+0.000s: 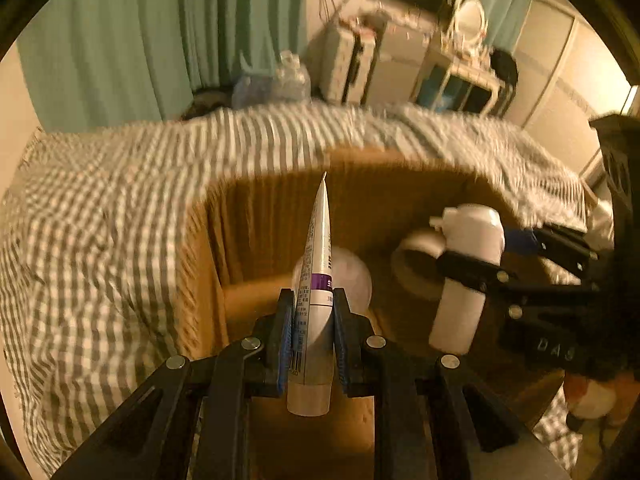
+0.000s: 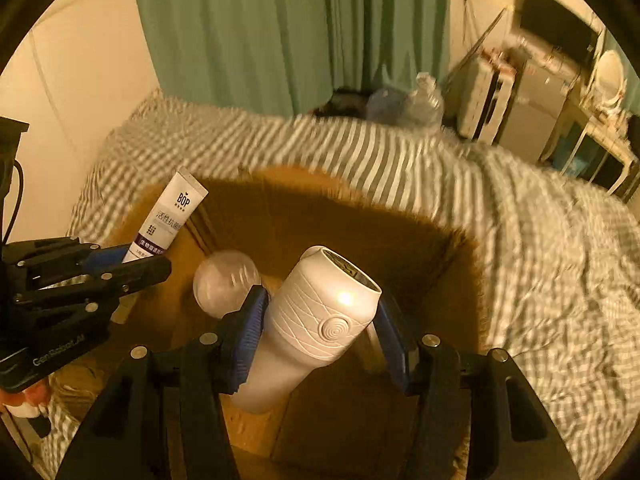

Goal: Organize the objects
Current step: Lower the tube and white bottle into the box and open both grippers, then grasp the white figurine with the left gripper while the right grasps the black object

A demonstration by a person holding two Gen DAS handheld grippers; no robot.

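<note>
Over an open brown cardboard box that sits on a bed covered with a grey-and-white checked and striped sheet, both grippers point steeply downward. Between the blue-padded black fingers of the left gripper stands a white squeeze tube with a purple band and printed text, pinched flat near its capped end so that the crimped tail points up and away from the camera. Its jaws are drawn in tight against the tube's sides. From the right wrist view the same tube shows its face, tilted over the box's left wall.

The right gripper holds a white cylindrical bottle with a ribbed, line-patterned body and a round embossed button; the blue pads press on both flanks, so the jaws stand part-way open around its width. The bottle leans, its dark open top toward the far wall of the box.

Inside the box, on its floor, lie a translucent round ball just beside the bottle and, seen from the left wrist, a white ring-shaped object whose nature I cannot tell. Green curtains hang behind the bed, and cluttered furniture stands to the far right.
</note>
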